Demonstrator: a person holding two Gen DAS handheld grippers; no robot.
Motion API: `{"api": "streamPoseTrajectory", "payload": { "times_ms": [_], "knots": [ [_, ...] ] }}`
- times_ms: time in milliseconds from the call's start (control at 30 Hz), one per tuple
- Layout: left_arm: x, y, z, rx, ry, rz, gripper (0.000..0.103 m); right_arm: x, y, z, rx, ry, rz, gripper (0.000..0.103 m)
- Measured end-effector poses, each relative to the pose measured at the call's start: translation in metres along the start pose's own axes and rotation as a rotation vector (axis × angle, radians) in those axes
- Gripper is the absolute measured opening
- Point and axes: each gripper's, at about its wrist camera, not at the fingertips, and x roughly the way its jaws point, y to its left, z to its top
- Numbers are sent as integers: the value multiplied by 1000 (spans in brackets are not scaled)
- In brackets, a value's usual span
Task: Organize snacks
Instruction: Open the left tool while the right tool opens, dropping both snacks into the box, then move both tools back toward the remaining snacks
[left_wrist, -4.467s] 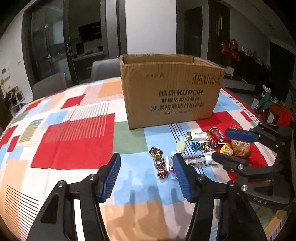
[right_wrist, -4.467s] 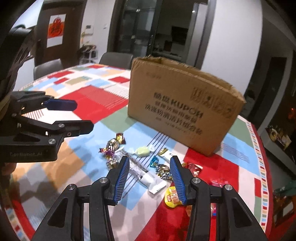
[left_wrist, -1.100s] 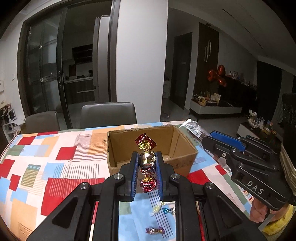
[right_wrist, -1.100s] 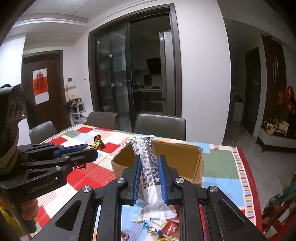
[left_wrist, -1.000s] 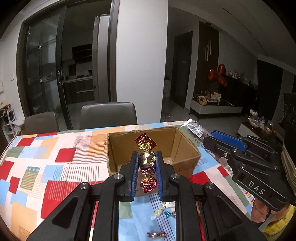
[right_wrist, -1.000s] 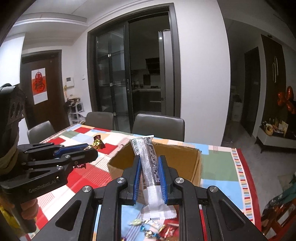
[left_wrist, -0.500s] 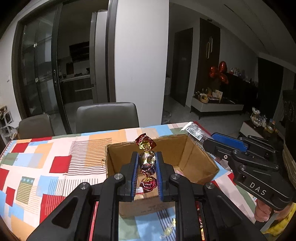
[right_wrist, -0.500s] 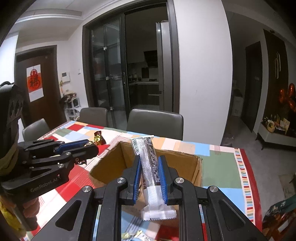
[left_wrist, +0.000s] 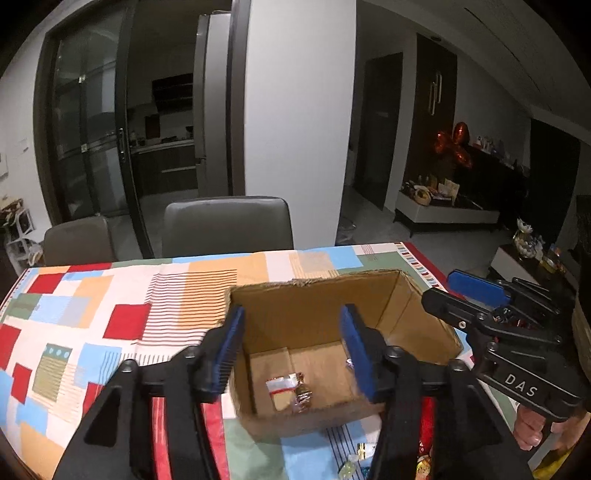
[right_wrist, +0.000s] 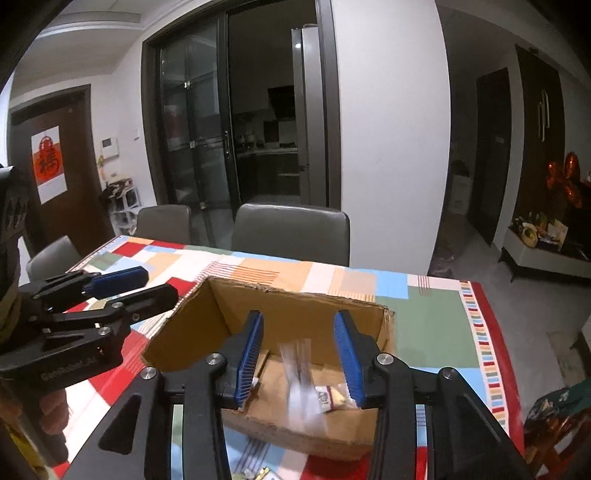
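Both the left tool (left_wrist: 293, 349) and right tool (right_wrist: 301, 354) point downward, jaws opening.

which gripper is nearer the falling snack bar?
Right. The right gripper is opening, with the blurred snack bar dropping between its fingers; the left gripper, also opening, hangs empty over the cardboard box.

Cardboard box (left_wrist: 306, 421) sits on table (left_wrist: 110, 325), open top. Left gripper (left_wrist: 291, 354) and right gripper (right_wrist: 301, 354) both above box, left one to the left of the right, jaws opening, nothing between fingers. Wrapped candy (left_wrist: 303, 393) and small packet (left_wrist: 281, 387) lie on box floor. Loose snacks (left_wrist: 356, 458) on table before box. Chairs (left_wrist: 225, 225) behind table.
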Motion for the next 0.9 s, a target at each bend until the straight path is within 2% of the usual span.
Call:
{"api": "streamPoseTrajectory", "payload": {
  "times_ms": [133, 267, 600, 667, 700, 733, 867, 900],
  "knots": [
    [-21, -4, -6, 6, -17, 18, 63, -17, 7, -5, -11, -10, 11, 41],
    [-44, -10, -14, 12, -36, 31, 64, -37, 12, -13, -10, -20, 22, 48],
    [-100, -29, -42, 12, -88, 33, 66, -88, 12, -37, 13, -56, 21, 48],
    [-108, -32, -50, 17, -90, 26, 68, -96, 13, -44, 19, -63, 20, 52],
    [-111, -32, -54, 21, -93, 28, 68, -102, 14, -48, 22, -69, 13, 59],
    [-115, -34, -58, 24, -96, 32, 68, -106, 14, -52, 21, -76, 5, 61],
    [-125, -38, -79, 19, -96, 39, 71, -121, 17, -71, 16, -95, -25, 61],
    [-126, -39, -84, 18, -95, 42, 72, -125, 18, -76, 18, -103, -32, 64]
  ]
}}
